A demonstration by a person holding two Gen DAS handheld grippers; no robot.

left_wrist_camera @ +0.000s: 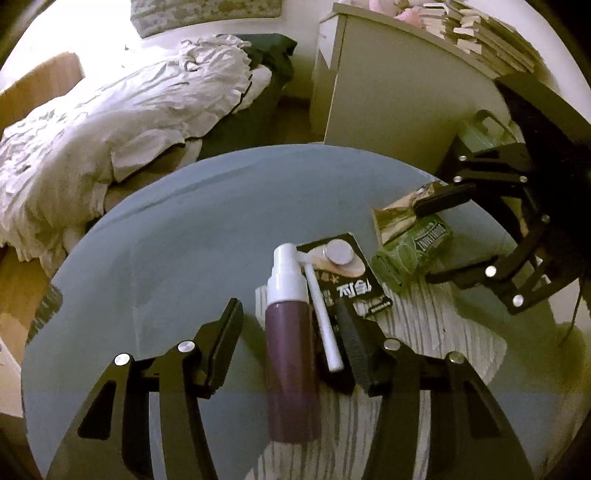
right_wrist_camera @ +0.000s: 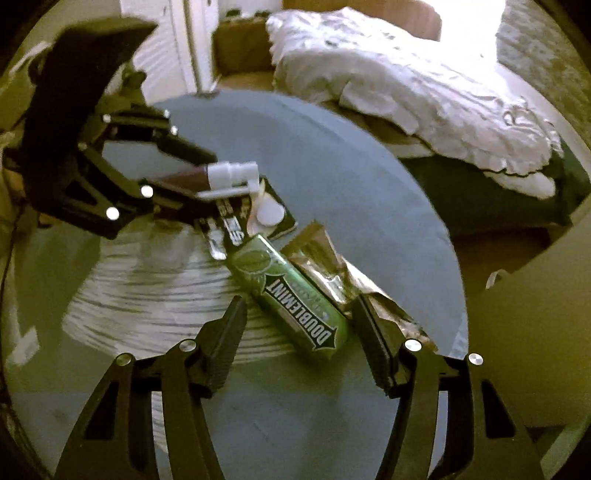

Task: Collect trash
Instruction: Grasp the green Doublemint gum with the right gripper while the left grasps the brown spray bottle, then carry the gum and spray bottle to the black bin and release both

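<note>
**Both grippers down over the litter on the round table**

Nearest in the left wrist view, the left gripper stands with its jaws apart around a spray bottle, dark-bodied with a white pump top and a long white nozzle folded down its side. The bottle lies between the fingers; a clear gap shows on the left side, while on the right the nozzle lies just beside the pad, and contact there cannot be told. Under and beyond the bottle lies a black packet with white lettering and a round pale disc on it.

In the right wrist view, the right gripper has its jaws apart over a green gum pack marked Doublemint, which lies slantwise between the fingertips without being pinched. Touching the pack on its far side is a crumpled foil wrapper, with the right-hand finger resting at its edge.

All of this sits on a round glass table, with a pale striped surface showing beneath the glass.

Farther off are a bed with rumpled white bedding, a white cabinet and a stack of books on it.
</note>
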